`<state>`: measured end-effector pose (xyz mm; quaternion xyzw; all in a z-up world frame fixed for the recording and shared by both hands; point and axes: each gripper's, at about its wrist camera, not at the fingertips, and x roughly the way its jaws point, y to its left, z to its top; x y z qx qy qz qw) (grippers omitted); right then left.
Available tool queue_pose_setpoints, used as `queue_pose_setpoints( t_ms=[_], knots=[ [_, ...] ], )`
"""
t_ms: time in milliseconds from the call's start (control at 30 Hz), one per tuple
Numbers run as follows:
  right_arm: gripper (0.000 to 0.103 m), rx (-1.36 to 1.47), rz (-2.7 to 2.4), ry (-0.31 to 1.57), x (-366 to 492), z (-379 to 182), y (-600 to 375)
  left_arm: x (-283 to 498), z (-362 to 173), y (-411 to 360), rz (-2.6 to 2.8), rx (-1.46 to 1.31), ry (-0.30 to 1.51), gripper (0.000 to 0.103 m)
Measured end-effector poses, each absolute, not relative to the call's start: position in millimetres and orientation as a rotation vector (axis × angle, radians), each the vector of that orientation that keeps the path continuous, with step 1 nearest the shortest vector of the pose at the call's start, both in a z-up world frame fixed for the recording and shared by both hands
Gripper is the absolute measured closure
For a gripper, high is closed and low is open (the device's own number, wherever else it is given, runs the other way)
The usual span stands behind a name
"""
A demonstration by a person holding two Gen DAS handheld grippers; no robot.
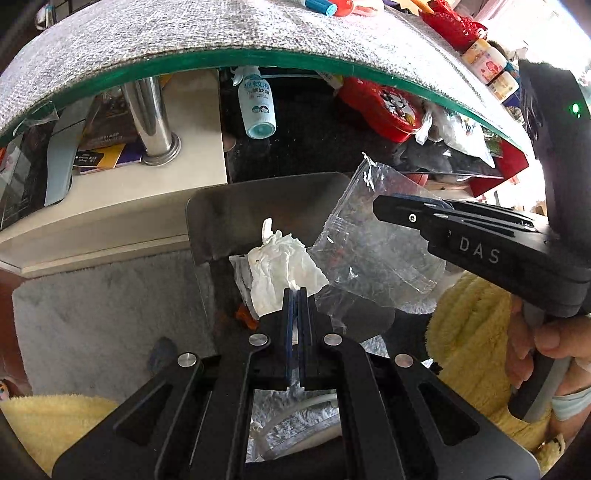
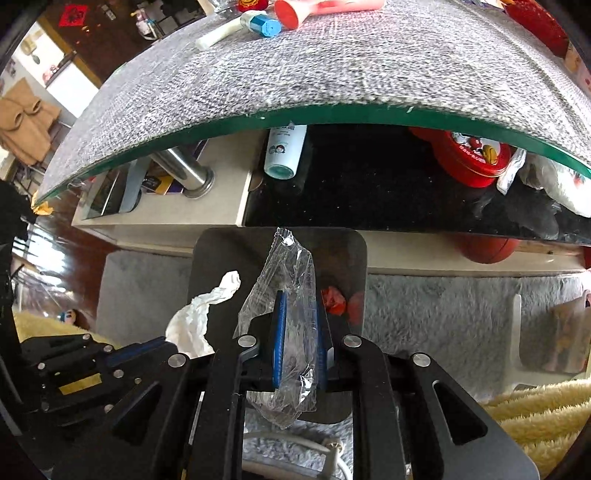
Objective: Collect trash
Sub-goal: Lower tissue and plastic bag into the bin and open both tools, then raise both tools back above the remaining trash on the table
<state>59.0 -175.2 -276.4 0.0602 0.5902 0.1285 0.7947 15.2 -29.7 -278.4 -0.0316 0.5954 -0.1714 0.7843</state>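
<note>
My left gripper (image 1: 296, 291) is shut on a crumpled white tissue (image 1: 280, 269) and holds it over a dark metal bin (image 1: 229, 221) with red scraps inside. My right gripper (image 2: 298, 295) is shut on a clear plastic wrapper (image 2: 291, 280) above the same bin (image 2: 221, 254). In the left wrist view the right gripper (image 1: 380, 210) comes in from the right with the wrapper (image 1: 369, 243) beside the tissue. In the right wrist view the tissue (image 2: 199, 317) and the left gripper (image 2: 162, 345) sit at the lower left.
A glass table edge with a grey mat (image 1: 221, 33) hangs over the bin. Below it stand a chrome leg (image 1: 155, 122), a white bottle (image 1: 256, 107) and a red tin (image 2: 472, 155). Grey fluffy carpet (image 2: 443, 306) covers the floor. Yellow fleece (image 1: 469, 332) lies at the right.
</note>
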Motion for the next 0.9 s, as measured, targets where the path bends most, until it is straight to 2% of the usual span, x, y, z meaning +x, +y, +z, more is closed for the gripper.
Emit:
queue_pose_setpoints(
  t_ms=[67,133,167,200,233,333,400,500,533,600,700,900],
  knots=[
    [0.086,0.134,0.278,1.275,60.3,-277.7,-174.7,15.4,-278.9,-30.1,-0.369,-0.067,1.286,0.099],
    [0.076,0.142,0.274,1.277,60.7,-278.2,-175.8,16.0,-279.4,-28.7,-0.362,-0.068,1.288,0.097],
    [0.066,0.148,0.273,1.274,61.1,-277.8,-177.5,16.8,-279.8,-27.8,-0.359,-0.070,1.287,0.094],
    [0.060,0.153,0.273,1.271,61.2,-277.2,-178.7,16.9,-279.7,-26.9,-0.355,-0.070,1.285,0.090],
    [0.059,0.157,0.272,1.268,61.5,-276.4,-179.5,17.1,-279.3,-26.3,-0.352,-0.070,1.283,0.088],
    [0.052,0.172,0.257,1.259,63.0,-274.2,-184.8,17.5,-278.7,-25.2,-0.342,-0.067,1.276,0.067],
    [0.038,0.180,0.236,1.246,63.7,-272.6,-190.0,17.2,-277.4,-25.1,-0.333,-0.056,1.266,0.045],
    [0.012,0.172,0.195,1.212,64.0,-268.6,-197.2,17.3,-274.1,-23.1,-0.300,-0.029,1.240,0.026],
    [0.008,0.163,0.179,1.198,63.7,-267.0,-199.2,17.7,-273.1,-21.5,-0.289,-0.026,1.235,0.024],
    [0.006,0.140,0.154,1.181,63.8,-265.3,-202.0,19.0,-270.9,-17.0,-0.274,-0.041,1.232,0.016],
    [0.005,0.148,0.146,1.178,63.7,-264.5,-205.9,19.6,-264.5,-12.7,-0.265,-0.061,1.227,0.011],
    [0.005,0.216,0.154,1.159,63.3,-240.3,-216.1,19.0,-230.4,-11.5,-0.277,-0.065,1.165,0.008]
  ],
)
